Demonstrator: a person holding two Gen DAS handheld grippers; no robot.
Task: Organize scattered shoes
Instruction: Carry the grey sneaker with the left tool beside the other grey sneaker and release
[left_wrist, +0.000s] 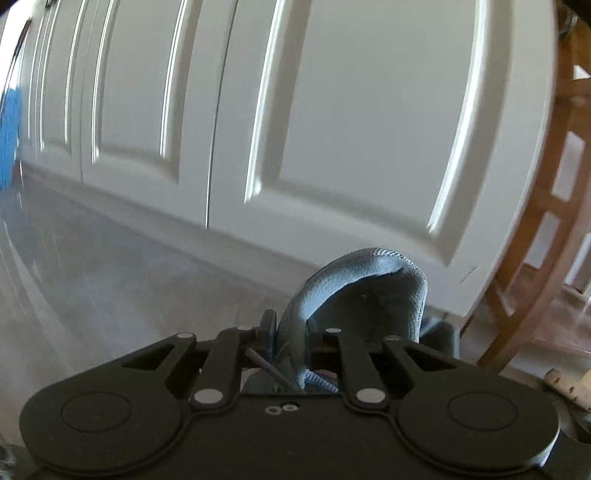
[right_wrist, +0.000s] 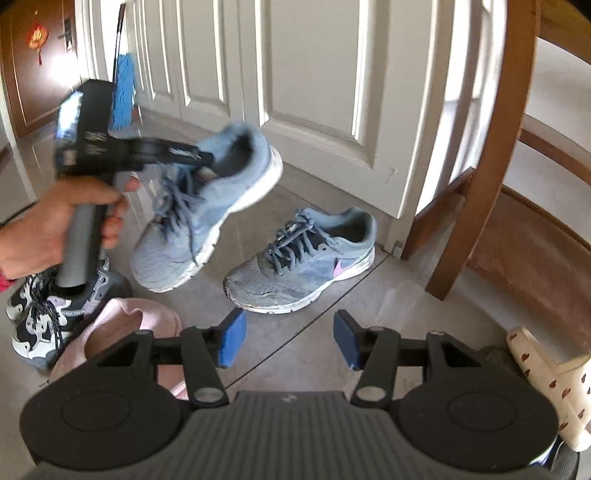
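My left gripper (left_wrist: 291, 332) is shut on the collar of a blue-grey sneaker (left_wrist: 362, 295), whose heel rises just beyond the fingers. In the right wrist view the same sneaker (right_wrist: 210, 218) hangs in the air, toe down, from the left gripper (right_wrist: 201, 162), which a hand (right_wrist: 55, 221) holds. Its mate, a blue-grey sneaker with a pink logo (right_wrist: 306, 262), stands on the floor by the white door. My right gripper (right_wrist: 290, 341) is open, with nothing between its blue pads (right_wrist: 232, 339), low over the floor in front of that shoe.
White panelled doors (right_wrist: 314, 81) close the far side. A wooden chair (right_wrist: 491, 147) stands at right. A black-and-white sneaker (right_wrist: 44, 317) and a pink slipper (right_wrist: 122, 325) lie at lower left, a cream slipper with hearts (right_wrist: 550, 384) at lower right. A blue duster (right_wrist: 123, 92) hangs at back left.
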